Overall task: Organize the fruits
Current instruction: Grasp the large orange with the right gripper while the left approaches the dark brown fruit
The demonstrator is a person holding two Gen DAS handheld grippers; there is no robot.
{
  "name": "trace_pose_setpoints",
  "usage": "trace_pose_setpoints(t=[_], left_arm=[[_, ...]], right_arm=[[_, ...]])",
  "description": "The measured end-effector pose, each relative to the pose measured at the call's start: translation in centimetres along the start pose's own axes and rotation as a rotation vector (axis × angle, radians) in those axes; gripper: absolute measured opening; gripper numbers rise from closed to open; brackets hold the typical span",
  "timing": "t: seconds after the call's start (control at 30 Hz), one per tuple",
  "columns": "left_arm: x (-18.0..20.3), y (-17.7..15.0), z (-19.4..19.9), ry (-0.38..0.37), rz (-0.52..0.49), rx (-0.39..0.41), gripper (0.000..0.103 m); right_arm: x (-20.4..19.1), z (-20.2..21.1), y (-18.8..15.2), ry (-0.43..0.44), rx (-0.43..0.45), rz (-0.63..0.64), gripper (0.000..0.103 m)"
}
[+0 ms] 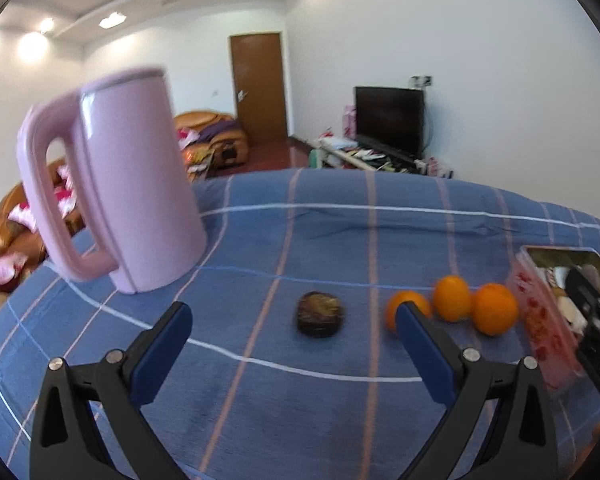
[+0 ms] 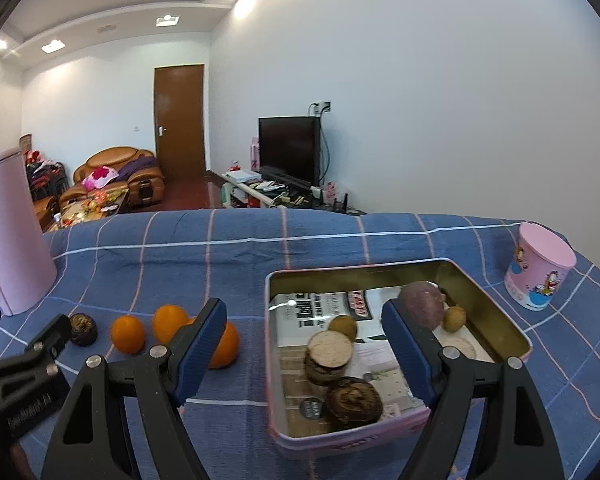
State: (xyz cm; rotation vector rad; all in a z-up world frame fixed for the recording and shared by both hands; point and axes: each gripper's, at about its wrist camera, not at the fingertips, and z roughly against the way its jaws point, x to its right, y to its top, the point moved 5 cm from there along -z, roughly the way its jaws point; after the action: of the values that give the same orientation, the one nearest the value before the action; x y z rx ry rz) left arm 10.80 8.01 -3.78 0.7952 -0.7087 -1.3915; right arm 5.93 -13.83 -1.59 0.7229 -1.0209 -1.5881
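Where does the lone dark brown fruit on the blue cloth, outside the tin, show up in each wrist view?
Left wrist: the dark brown fruit lies just below centre, between the open fingers, left of the three oranges.
Right wrist: the same fruit sits at the far left, left of the oranges, beside the left gripper.
Shared landmark: the pink kettle, on the fruit's left in both.

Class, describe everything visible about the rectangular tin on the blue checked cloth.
The tin is an open, lidless rectangular box with rounded corners, pink outside and gold-toned metal inside. It lies flat on the blue checked cloth, right of three oranges. Printed paper lines its bottom. Inside lie dark brown round fruits, a cut one, two small brownish ones and a purplish one. The right gripper hovers open above it.
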Motion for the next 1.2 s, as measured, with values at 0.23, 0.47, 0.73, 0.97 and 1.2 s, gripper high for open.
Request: trace_pose_setpoints(t=[0.23, 0.47, 0.73, 0.97, 1.2], left_arm=[[-3.9, 0.2, -2.4, 0.079, 0.064, -0.075, 0.103], [-6.6, 0.4, -3.5, 0.144, 0.085, -0.105, 0.103], [-9.1, 0.5, -4.1, 0.159, 0.159, -0.13, 0.103], [-8.2, 0.5, -4.1, 0.134, 0.138, -0.129, 0.103], [-6.9, 0.9, -3.9, 0.102, 0.084, -0.098, 0.103]], right_arm=[[-3.4, -1.2, -0.1, 0.078, -0.049, 0.113, 0.074], [-7.1, -3.9, -1.1, 0.16, -0.176, 0.271, 0.051], [-9.1, -6.4, -1.8, 0.11, -0.232, 0.435, 0.046], [-7.9, -8.6, -1.9, 0.06, -0.292, 0.431, 0.046], [-8.2, -9.2, -2.3, 0.035, -0.298, 0.475, 0.044]])
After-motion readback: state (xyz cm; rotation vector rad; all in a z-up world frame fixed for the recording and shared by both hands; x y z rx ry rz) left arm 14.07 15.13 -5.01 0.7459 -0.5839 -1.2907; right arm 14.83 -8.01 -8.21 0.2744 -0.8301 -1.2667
